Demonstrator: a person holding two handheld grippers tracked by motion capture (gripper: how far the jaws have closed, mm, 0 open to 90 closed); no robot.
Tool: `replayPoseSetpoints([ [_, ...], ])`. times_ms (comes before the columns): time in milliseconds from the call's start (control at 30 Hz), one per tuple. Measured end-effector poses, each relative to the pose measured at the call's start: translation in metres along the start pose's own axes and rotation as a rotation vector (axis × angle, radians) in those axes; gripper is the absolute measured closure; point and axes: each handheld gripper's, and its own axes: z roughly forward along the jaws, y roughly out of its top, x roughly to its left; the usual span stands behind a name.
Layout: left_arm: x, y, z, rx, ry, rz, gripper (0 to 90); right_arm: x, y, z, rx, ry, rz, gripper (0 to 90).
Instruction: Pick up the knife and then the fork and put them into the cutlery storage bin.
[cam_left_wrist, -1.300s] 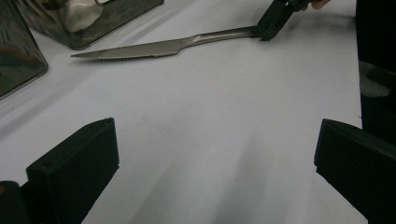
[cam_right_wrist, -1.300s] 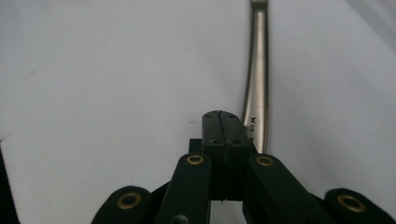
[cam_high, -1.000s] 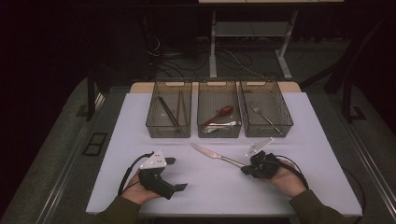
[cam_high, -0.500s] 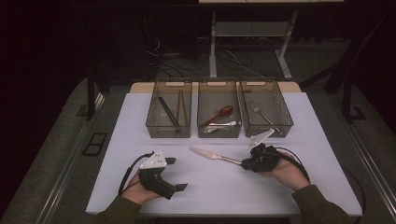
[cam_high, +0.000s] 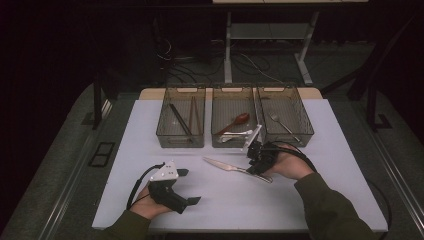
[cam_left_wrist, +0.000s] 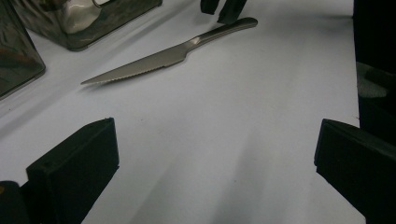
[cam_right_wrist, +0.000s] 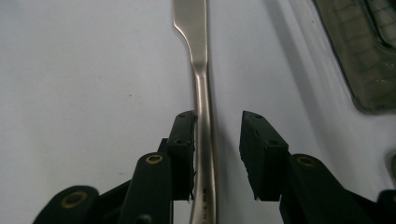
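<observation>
One knife (cam_high: 236, 168) lay mid-tabletop before three bins (cam_high: 236, 124), its handle between the right gripper's (cam_right_wrist: 217, 154) just-opening, unclamped jaws.

Dim room, lit white table (cam_high: 320, 190); soft shadows, slightly grainy close views, edges perhaps faintly blurred.

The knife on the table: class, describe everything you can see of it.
The knife is plain silver-coloured metal, apparently one piece, with a serrated, pointed blade and a slim rounded handle. It lies flat on the white table, in front of the three bins. Its handle lies between the right gripper's jaws, which have just been opening and don't clamp it.
</observation>
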Motion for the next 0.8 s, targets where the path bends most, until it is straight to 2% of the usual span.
replayPoseSetpoints([
  [167, -0.001, 0.0, 0.0, -0.007, -0.003, 0.001, 0.0, -0.002, 0.017, 0.009, 0.086, 0.021, -0.055, 70.2],
  [367, 0.0, 0.0, 0.001, -0.002, -0.006, 0.007, 0.0, -0.001, 0.03, 0.017, 0.148, 0.049, -0.091, 73.5],
  [500, 0.0, 0.0, 0.0, -0.002, -0.007, 0.01, 0.0, 0.0, 0.035, 0.023, 0.196, 0.04, -0.13, 76.6],
  [800, 0.0, 0.0, 0.0, -0.002, -0.007, 0.012, 0.0, 0.005, 0.045, 0.027, 0.275, 0.011, -0.16, 80.1],
])
